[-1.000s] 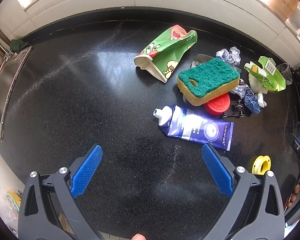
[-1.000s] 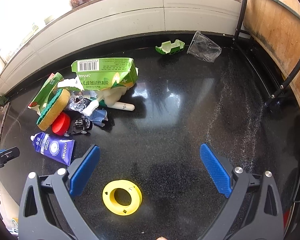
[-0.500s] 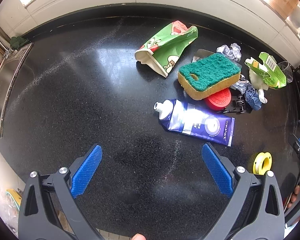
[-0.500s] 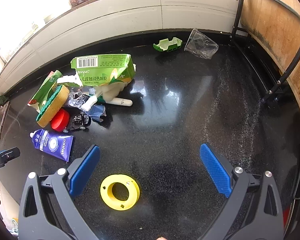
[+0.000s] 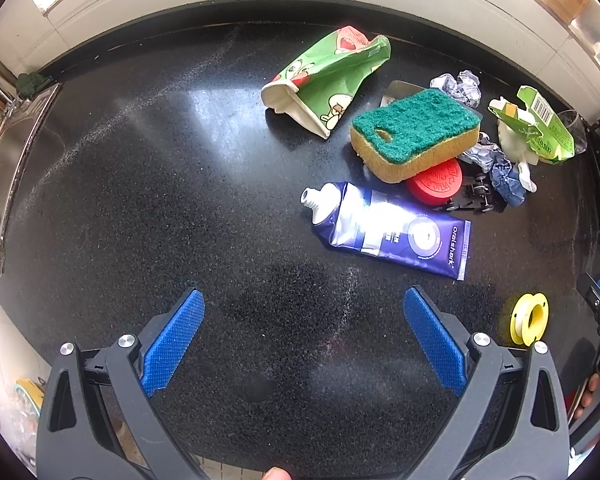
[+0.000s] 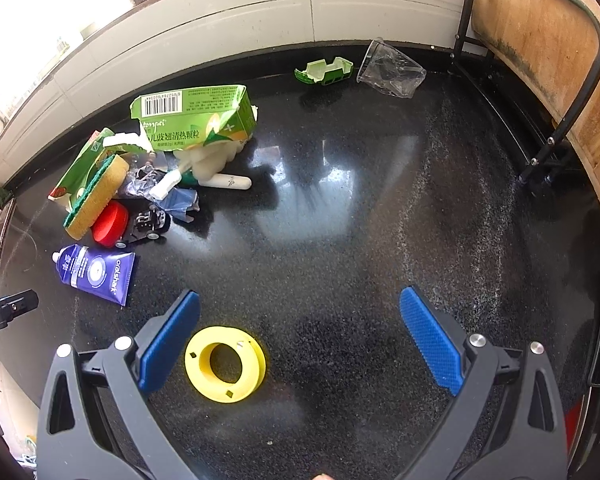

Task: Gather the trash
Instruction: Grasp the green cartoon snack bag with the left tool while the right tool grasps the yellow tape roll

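Observation:
A pile of trash lies on the black counter (image 5: 140, 200): a blue toothpaste tube (image 5: 388, 232) (image 6: 96, 274), a green-topped sponge (image 5: 416, 132) (image 6: 96, 196), a red lid (image 5: 436, 182), a green snack wrapper (image 5: 332, 76), a torn green carton (image 6: 196, 114) (image 5: 540, 124) and crumpled foil (image 5: 460, 86). A yellow tape spool (image 6: 225, 364) (image 5: 530, 318) lies just inside the left finger of my right gripper (image 6: 300, 340). My left gripper (image 5: 304, 336) is open and empty, short of the tube. My right gripper is open and empty.
A steel sink (image 5: 4, 168) is at the far left. A small black toy car (image 6: 146, 224) lies beside the red lid. A clear plastic cup (image 6: 390, 68) and a green carton piece (image 6: 324, 72) lie by the back wall. A black metal frame (image 6: 560, 120) with a wooden board stands at the right.
Both grippers have drawn back slightly from the trash, so the items sit a little farther up in both views. Both stay open and empty.

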Demonstrator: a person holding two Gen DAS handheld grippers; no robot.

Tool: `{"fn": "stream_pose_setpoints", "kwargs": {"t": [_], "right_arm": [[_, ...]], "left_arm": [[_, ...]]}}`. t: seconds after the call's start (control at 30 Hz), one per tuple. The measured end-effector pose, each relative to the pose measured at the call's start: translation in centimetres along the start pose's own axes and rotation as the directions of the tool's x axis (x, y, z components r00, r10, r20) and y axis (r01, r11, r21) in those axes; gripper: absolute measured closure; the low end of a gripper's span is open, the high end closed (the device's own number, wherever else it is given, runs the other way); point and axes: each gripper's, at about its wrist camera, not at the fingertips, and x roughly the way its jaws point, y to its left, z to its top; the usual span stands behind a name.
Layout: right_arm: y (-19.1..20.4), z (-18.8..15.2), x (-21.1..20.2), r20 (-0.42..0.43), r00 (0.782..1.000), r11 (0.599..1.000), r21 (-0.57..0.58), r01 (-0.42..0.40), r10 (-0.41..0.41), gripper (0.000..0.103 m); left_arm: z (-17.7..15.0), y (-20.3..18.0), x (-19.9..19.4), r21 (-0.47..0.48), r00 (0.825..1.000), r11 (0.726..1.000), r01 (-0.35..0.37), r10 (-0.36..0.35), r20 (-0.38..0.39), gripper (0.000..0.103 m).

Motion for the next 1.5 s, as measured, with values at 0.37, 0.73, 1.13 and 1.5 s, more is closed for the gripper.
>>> {"fn": "stream_pose_setpoints", "kwargs": {"t": [0.37,0.73,1.13,1.5], "right_arm": [[-0.2,-1.5,1.1,-0.061,0.998,1.000,-0.017,0.018,-0.019,0.006],[-1.4,-3.4,2.4,-0.121,0.992,0.999,0.008,0.035,-0.034,0.006],[0.3,-2.1,5.0,-0.169,0.986,1.000,-0.009,-0.014,0.013,0.006],[1.0,-0.3,7.0,-0.267,0.958,0.994,0.032,-0.103,0.108,0.006]], "left_arm": [[-0.4,-0.6,1.4,0.000,0.999,1.000,0.024,-0.024,-0.043,0.006],[2.6,-1.1,2.7,-0.076,0.997,0.996,0.039,-0.044,-0.070,0.006],[15.0,-1.0,5.8,0.219,0.953,0.929,-0.299,0.303,0.017,0.006],[19.5,-1.6,8.7,0.307,0.960,0.912,-0.271,0.280,0.015,0.010]]}}
